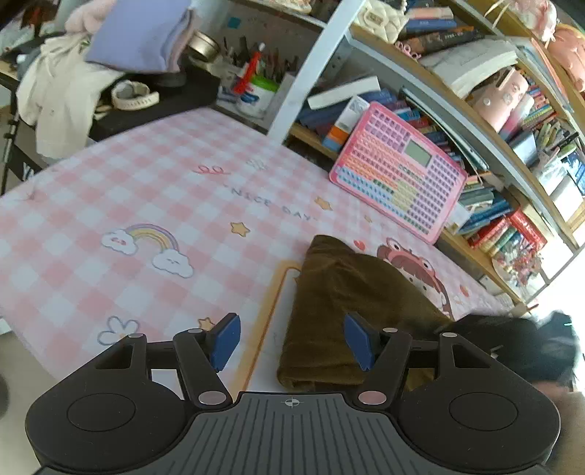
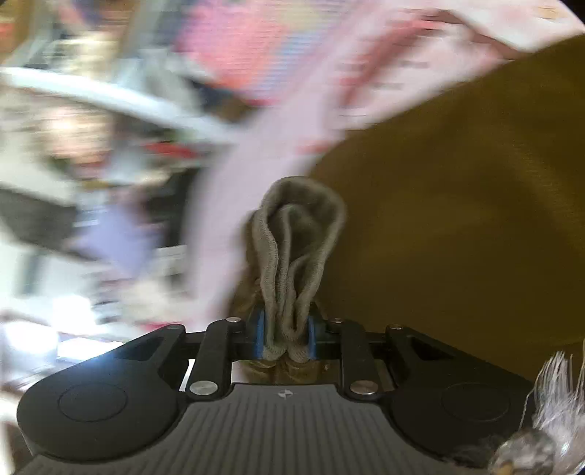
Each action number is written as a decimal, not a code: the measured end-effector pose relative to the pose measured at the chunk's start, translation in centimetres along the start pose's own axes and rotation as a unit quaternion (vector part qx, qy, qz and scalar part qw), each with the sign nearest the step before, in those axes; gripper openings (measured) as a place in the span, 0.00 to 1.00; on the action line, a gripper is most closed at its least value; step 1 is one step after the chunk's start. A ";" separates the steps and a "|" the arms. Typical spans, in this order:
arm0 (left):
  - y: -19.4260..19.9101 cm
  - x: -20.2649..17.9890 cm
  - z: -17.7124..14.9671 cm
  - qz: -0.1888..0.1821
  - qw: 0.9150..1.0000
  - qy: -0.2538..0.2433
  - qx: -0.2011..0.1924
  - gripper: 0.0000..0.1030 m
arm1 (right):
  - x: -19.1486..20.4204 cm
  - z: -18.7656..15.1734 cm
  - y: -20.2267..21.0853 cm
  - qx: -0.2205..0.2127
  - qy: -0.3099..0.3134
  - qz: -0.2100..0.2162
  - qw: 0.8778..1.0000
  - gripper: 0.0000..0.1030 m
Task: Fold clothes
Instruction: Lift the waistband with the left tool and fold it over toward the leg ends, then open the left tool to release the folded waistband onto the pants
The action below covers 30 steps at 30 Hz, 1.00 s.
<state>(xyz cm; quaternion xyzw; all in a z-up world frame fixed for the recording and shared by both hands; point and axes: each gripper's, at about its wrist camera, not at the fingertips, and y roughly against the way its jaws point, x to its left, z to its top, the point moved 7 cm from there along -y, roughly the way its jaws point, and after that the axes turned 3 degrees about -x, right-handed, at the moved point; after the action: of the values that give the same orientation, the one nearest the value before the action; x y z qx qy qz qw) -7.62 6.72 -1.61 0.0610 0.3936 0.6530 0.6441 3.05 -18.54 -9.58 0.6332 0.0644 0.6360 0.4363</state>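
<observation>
The left hand-held gripper (image 1: 292,339) is hanging above the near edge of the tabletop with its blue-padded fingers (image 1: 226,339) spread wide and nothing between them. Under it, a pink-and-white checked tabletop cover printed with rainbows, clouds and stars (image 1: 146,190) is lying flat. The olive-brown corduroy-like garment (image 1: 340,314), folded into a thick oblong bundle, is resting on that cover just ahead of and partly beneath the left gripper's right finger, reaching toward the right side of the view. Behind it, a pink plastic toy tablet with rows of coloured keys (image 1: 398,171) is leaning against a wooden bookshelf crammed with books (image 1: 512,153). At the far left, a folded lavender cloth (image 1: 142,33) is sitting on top of cream-coloured clothing (image 1: 55,95) heaped on a dark surface. The right wrist view is heavily blurred around its edges, yet the middle is sharp: the right hand-held gripper (image 2: 283,338) is clamping narrowly on a bunched grey-green ribbed hem (image 2: 296,248) of the same garment, the knit edge looping up in folds beyond the blue pads (image 2: 259,336). The brown body of the garment is filling the right half of that view, with the pink cover showing past it.
</observation>
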 end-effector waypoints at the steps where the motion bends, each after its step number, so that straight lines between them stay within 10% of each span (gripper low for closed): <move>1: -0.2 -0.2 0.0 -0.004 1.000 -0.004 0.003 0.62 | -0.9 0.0 -0.5 0.005 -0.017 -0.005 1.000 0.26; 4: -0.7 -0.7 0.0 -0.017 1.000 -0.015 0.012 0.62 | -0.8 -0.4 0.1 -0.004 -0.020 0.008 1.000 0.41; 18: -2.8 -1.5 0.6 -0.059 0.998 -0.022 0.029 0.62 | -0.2 -1.9 4.9 -0.054 0.061 -0.038 0.996 0.46; 30: -4.3 -4.9 -0.9 -0.059 0.986 -0.142 0.058 0.74 | -1.6 -5.0 10.1 -0.164 0.224 -0.237 0.931 0.58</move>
<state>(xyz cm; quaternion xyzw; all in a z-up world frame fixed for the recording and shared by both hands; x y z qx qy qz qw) -3.94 1.38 -2.68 0.1666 0.3382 0.5746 0.7265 -6.37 -23.37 -5.31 0.3598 0.2034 0.6410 0.6467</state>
